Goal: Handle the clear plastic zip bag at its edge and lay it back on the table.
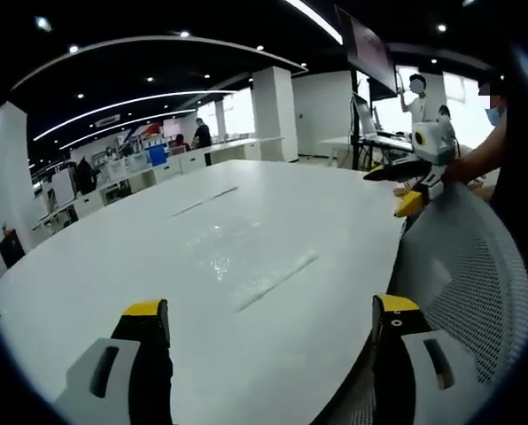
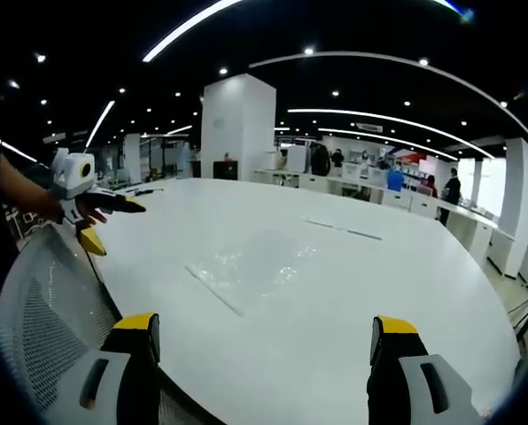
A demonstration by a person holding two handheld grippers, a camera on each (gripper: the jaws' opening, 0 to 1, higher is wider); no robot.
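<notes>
Clearly both grippers, left [image 1: 271, 323] and right [image 2: 262, 341], hang wide open, holding nothing. The bag [image 2: 251, 264] lies flat on the table [image 2: 353, 292]; jaws may skid over its thin edge.

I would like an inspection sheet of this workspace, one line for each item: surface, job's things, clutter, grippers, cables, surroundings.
Surface: large white table, rounded edge, glossy, two thin seams farther back.
Job's things: clear plastic zip bag lies flat on the table; its zip edge shows as a straight strip. Neither gripper touches it.
Clutter: nothing seen on the table besides the bag.
Grippers: left gripper open and empty above the near table edge; right gripper open and empty, held by a hand beside the mesh chair.
Cables: nothing seen on the table.
Surroundings: grey mesh chair back at the table edge; open office with a white pillar, desks, ceiling light strips and people far off.
</notes>
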